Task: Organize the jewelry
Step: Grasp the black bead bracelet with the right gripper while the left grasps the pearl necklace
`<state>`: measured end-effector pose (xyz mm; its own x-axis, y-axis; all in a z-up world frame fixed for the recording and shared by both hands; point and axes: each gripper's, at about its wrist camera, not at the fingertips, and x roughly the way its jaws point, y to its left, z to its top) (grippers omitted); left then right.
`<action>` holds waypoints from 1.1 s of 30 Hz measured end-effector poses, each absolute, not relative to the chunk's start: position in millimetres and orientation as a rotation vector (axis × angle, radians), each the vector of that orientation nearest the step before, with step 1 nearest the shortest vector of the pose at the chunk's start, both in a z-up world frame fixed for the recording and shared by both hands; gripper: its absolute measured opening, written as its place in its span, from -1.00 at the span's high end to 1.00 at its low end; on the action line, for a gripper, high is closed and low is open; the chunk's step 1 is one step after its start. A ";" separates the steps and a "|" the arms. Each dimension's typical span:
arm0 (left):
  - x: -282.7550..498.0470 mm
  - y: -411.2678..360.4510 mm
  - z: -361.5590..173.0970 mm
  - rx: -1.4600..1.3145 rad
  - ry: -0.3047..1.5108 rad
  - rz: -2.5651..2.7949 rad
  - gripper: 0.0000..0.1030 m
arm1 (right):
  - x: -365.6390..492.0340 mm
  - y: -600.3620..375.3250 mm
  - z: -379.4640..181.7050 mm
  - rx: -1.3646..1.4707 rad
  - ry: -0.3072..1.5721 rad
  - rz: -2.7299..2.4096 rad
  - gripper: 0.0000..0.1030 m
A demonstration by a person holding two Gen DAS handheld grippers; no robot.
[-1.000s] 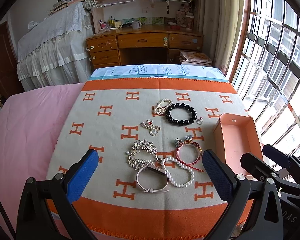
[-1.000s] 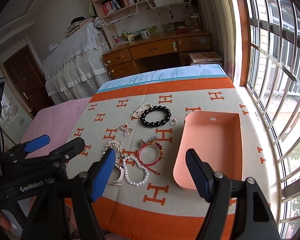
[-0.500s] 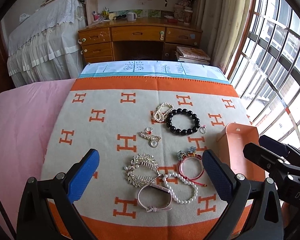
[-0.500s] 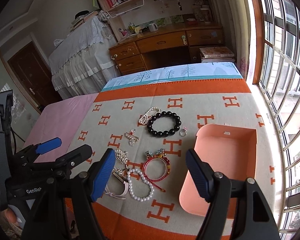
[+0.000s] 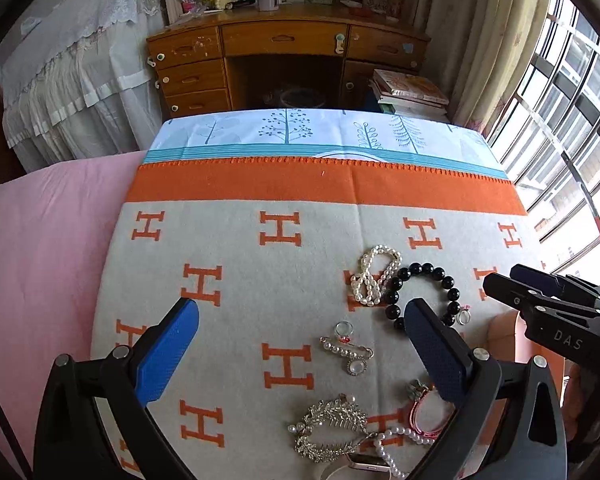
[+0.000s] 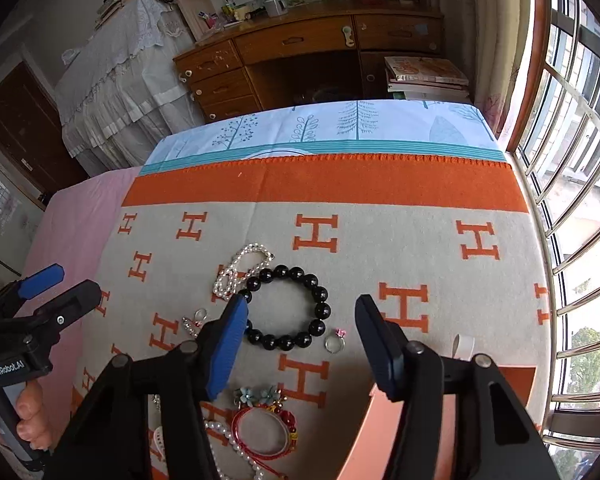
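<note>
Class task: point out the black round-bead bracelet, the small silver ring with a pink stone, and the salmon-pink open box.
Black round-bead bracelet [image 6: 322,297]: right wrist view, a right-side bead.
Small silver ring with a pink stone [image 6: 334,345]: right wrist view, its band.
Salmon-pink open box [image 6: 360,432]: right wrist view, its left wall.

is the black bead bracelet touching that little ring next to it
Apart. The right wrist view shows bare blanket between the black bead bracelet and the small ring, which lies just beyond its lower right beads.

The pink box [image 6: 360,440] is half covered by the right gripper [image 6: 302,344] (closing, nothing between its fingers). At six o'clock the pearl bracelet [image 5: 392,446] runs off the frame; the watch [image 5: 366,462] barely shows.
</note>
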<state>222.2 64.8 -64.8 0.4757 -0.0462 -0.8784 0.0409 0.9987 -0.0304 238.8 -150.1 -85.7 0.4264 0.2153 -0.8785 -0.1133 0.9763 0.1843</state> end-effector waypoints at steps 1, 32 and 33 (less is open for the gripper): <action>229.3 61.9 -74.5 0.004 1.103 -0.064 -0.97 | 246.9 -147.7 -96.3 0.097 1.146 0.201 0.04; 304.2 24.8 -174.2 -0.020 1.351 -0.123 0.37 | 204.7 -172.2 -61.0 0.169 1.030 0.276 0.72; 304.4 21.5 -174.6 0.000 1.351 -0.115 0.38 | 199.4 -174.2 -55.2 0.174 1.015 0.285 0.72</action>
